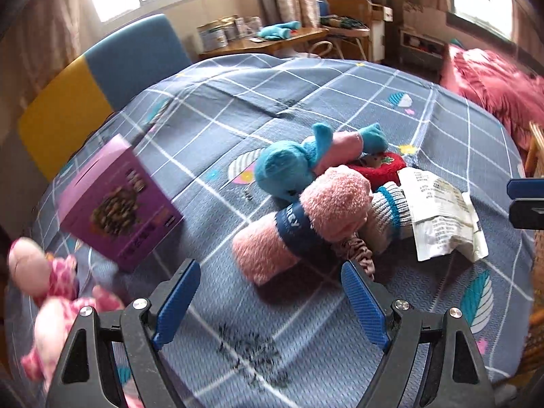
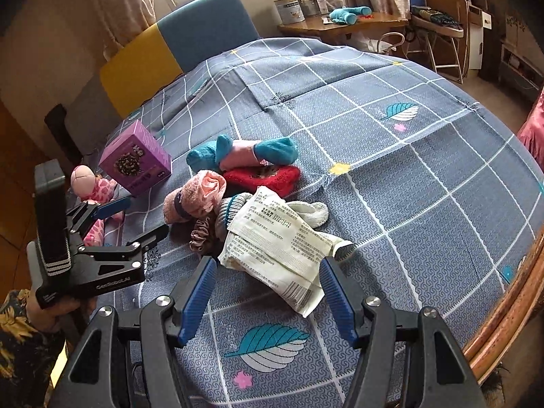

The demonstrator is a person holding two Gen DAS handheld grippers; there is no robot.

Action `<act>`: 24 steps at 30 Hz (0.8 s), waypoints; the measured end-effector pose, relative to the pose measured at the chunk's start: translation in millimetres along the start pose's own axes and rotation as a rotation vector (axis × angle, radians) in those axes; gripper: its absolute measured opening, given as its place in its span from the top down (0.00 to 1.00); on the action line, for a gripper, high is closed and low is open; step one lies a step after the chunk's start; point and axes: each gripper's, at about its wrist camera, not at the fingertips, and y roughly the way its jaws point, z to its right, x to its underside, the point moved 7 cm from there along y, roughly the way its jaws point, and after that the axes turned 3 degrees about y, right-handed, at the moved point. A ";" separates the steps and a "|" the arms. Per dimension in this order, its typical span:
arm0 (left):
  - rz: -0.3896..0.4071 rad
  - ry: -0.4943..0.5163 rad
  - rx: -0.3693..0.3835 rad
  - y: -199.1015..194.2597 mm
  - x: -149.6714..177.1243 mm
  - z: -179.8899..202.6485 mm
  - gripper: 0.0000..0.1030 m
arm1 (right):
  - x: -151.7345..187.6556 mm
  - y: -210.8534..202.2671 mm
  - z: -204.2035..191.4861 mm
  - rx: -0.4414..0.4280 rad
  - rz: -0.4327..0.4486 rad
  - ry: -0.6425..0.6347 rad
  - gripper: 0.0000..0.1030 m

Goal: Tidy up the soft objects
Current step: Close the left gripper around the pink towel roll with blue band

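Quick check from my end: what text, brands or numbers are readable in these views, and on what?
"GenRobot.AI": on the left claw's black body, right wrist view.
"REY": end of a word on the navy band of the pink roll; the start is hidden.
White packet: printed lines and a barcode, too small to read.
Purple box: print blurred, unreadable.
Tins on the desk: label too small to read.

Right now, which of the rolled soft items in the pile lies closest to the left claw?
The fuzzy pink roll with the navy band. It lies just ahead of the open left claw, nearer than the blue-and-pink roll and the red one behind it.
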 end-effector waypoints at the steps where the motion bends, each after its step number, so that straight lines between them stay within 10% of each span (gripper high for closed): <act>1: -0.002 0.032 0.005 5.5 -3.7 1.8 0.15 | 0.1 1.1 0.0 -0.008 -0.008 0.005 0.38; 14: -0.021 0.176 0.149 57.3 -26.1 15.7 0.13 | 1.1 2.3 -0.5 -0.046 -0.026 0.031 0.38; 19: -0.041 0.068 0.247 60.9 -18.8 19.2 0.48 | 2.2 1.4 -4.4 -0.027 -0.020 0.006 0.44; 24: -0.009 -0.042 0.260 33.3 -7.7 12.7 0.52 | 2.0 2.2 -3.0 -0.025 -0.025 0.008 0.47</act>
